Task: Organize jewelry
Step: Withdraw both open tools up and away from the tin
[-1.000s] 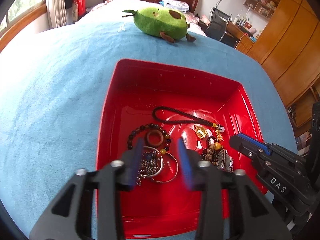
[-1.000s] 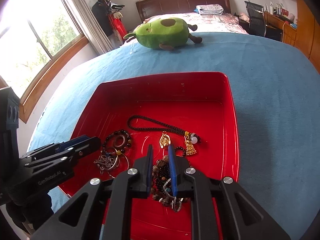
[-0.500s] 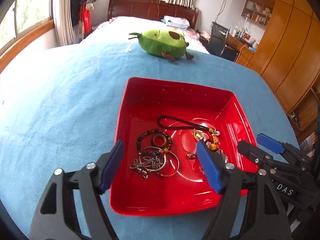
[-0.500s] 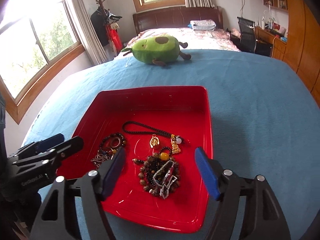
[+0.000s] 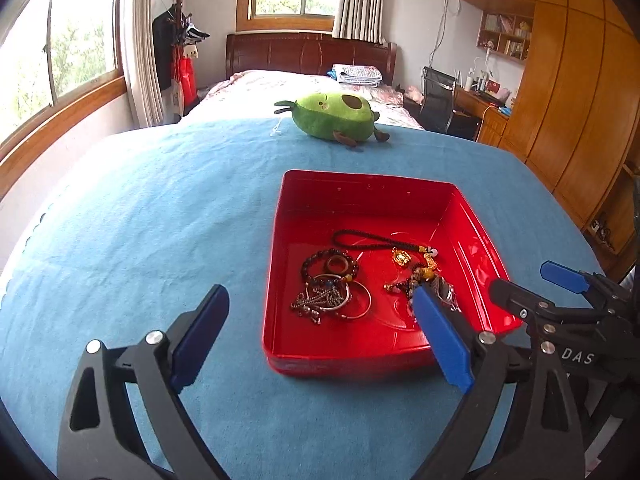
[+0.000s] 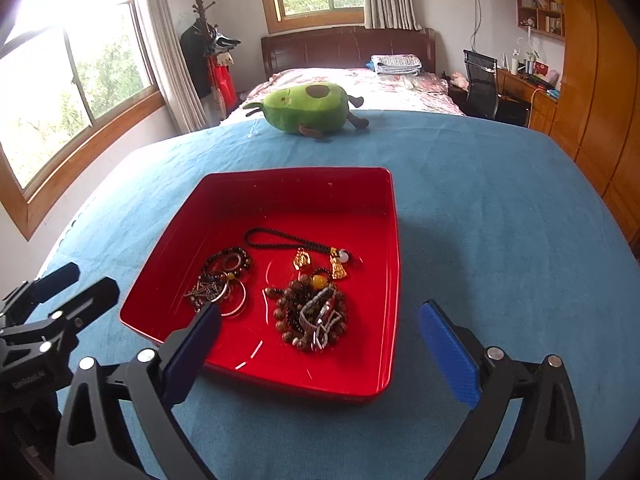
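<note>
A red tray (image 6: 394,240) is seen on a blue-covered worktop (image 6: 500,200), with the jewelry (image 6: 312,312) lying tangled inside it. The left tongs (image 5: 316,334) and right tongs (image 6: 320,354) are held wide and empty before the tray; one piece should be singled out and gripped alone

Bead pile (image 5: 432,284) — half behind left tongs (image 5: 320,336)
</note>
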`<action>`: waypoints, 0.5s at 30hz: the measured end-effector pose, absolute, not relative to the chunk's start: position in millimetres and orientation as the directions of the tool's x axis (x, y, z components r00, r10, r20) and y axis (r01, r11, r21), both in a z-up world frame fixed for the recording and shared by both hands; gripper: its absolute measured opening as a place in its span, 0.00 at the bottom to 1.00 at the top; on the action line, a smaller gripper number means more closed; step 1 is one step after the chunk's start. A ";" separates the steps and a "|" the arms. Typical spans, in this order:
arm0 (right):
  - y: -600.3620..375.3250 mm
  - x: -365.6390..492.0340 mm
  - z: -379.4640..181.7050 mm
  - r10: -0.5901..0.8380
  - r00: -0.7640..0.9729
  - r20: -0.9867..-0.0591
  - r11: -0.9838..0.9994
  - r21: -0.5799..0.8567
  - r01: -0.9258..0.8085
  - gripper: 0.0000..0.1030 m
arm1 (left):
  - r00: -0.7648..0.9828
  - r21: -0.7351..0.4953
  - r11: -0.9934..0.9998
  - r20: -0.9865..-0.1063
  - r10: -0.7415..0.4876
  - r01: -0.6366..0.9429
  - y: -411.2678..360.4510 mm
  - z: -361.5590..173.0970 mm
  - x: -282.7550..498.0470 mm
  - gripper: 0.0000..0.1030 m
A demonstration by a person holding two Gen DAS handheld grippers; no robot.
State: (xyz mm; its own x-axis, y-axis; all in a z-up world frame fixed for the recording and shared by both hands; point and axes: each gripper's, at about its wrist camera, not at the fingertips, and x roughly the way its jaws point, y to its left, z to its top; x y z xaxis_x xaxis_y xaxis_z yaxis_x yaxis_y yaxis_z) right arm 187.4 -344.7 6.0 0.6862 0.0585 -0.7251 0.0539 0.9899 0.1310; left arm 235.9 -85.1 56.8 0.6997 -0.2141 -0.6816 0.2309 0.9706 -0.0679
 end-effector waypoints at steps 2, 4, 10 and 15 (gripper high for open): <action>-344.3 184.2 5.6 0.048 0.682 -0.730 0.991 0.122 0.061 0.96 | 0.705 -0.060 0.970 -0.676 -0.212 0.234 -84.2 58.9 227.9 0.92; -342.6 180.4 6.0 0.040 0.679 -0.733 0.991 0.114 0.065 0.96 | 0.713 -0.058 0.971 -0.668 -0.212 0.234 -81.6 61.3 220.1 0.92; -337.8 167.2 8.7 0.030 0.679 -0.734 0.992 0.104 0.069 0.96 | 0.722 -0.059 0.972 -0.660 -0.208 0.226 -74.8 65.3 204.1 0.93; -336.1 154.7 8.6 0.033 0.676 -0.736 0.992 0.105 0.066 0.96 | 0.718 -0.054 0.974 -0.667 -0.198 0.219 -70.2 63.9 191.6 0.94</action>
State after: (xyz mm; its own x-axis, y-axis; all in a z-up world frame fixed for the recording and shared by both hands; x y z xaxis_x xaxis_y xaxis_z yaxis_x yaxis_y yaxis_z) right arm 154.7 -336.1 8.6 0.6759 0.0329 -0.7363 0.0663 0.9922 0.1052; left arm 191.6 -70.2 63.9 0.7181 -0.1983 -0.6671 0.2187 0.9743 -0.0542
